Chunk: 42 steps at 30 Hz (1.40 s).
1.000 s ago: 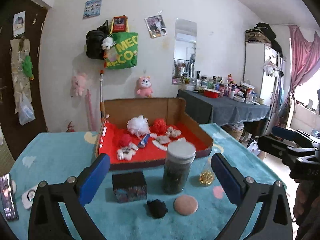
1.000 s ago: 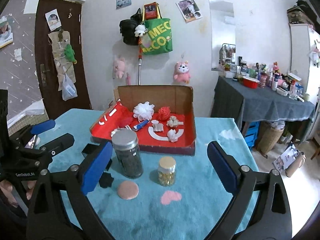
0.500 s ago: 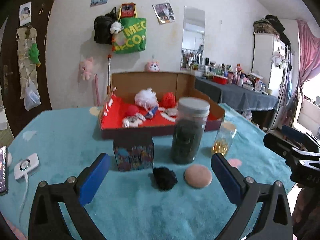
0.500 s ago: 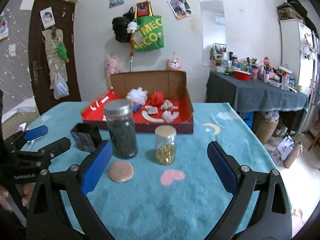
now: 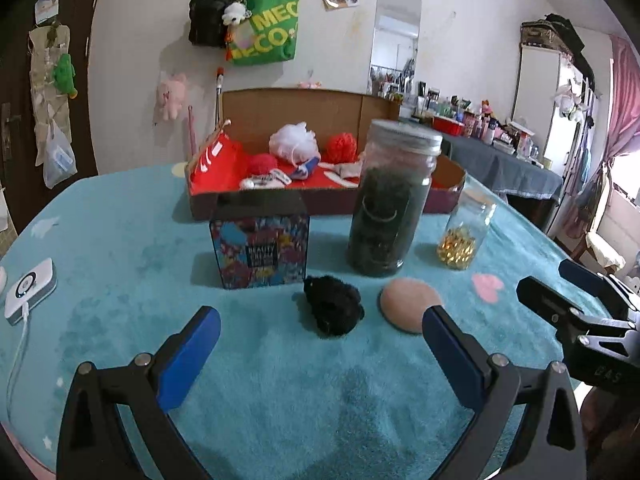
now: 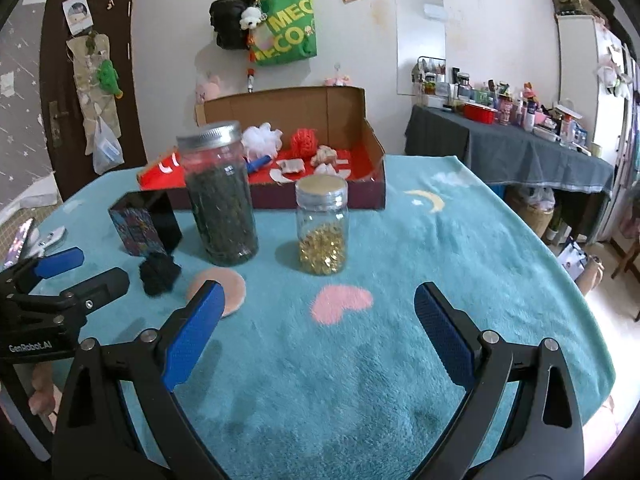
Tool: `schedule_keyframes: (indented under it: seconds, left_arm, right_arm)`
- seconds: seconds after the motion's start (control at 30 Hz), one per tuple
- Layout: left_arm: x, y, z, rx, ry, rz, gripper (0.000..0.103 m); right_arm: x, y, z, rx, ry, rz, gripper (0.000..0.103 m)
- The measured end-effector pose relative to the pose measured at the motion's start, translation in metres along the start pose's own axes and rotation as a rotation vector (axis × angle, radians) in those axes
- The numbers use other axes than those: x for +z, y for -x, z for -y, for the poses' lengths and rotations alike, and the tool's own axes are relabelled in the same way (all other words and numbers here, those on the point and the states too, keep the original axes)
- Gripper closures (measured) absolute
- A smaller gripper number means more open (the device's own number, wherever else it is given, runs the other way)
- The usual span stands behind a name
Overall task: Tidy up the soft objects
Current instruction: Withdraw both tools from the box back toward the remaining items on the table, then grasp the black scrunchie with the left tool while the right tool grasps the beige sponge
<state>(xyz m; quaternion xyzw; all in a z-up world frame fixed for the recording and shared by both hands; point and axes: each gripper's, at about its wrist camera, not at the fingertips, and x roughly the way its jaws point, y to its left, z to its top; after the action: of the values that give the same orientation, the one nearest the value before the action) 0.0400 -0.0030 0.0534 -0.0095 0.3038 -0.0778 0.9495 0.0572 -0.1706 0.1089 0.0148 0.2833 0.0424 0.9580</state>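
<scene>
Black fuzzy ball is seen on the teal-covered bench, just in front of the tall jar, to the left; pink puff lies just in front of the jar, to the right. Left gripper is held spread and empty, short of the ball. Right gripper is likewise spread, empty. Risk noted: the jar, the patterned box left of it and the small jar right of it are crowded close; one could be toppled by a wide reach. Fluff may be pinched only partly and dropped short of the cardboard tray behind the jar.

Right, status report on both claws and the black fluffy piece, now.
Left claw open, empty, lined up on black pom-pom. Right claw open, empty. Pink pad sits right beside pom-pom, patterned box just behind.
</scene>
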Motion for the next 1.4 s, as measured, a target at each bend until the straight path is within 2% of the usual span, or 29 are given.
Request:
schedule_keyframes:
  seconds: [0.7,0.93,1.13,1.23,1.4]
  left_arm:
    - [-0.010,-0.014,-0.003,0.011,0.011,-0.058,0.000]
    - [-0.008,-0.015,-0.003,0.028,-0.023,-0.066,0.000]
    - [-0.002,-0.021,-0.004,-0.026,-0.062,-0.114,0.000]
    - [0.003,-0.026,-0.004,-0.045,-0.106,-0.140,0.001]
    - [0.013,-0.036,-0.010,-0.062,-0.122,-0.187,0.022]
  right_arm:
    - [-0.010,-0.019,0.002,0.012,-0.026,-0.067,0.006]
    - [-0.009,-0.024,0.001,0.022,-0.023,-0.084,0.006]
    - [-0.003,-0.037,-0.001,0.090,0.001,-0.137,0.006]
    - [0.005,-0.048,-0.004,0.176,0.026,-0.197,0.006]
    - [0.018,-0.065,-0.011,0.285,0.071,-0.269,0.006]
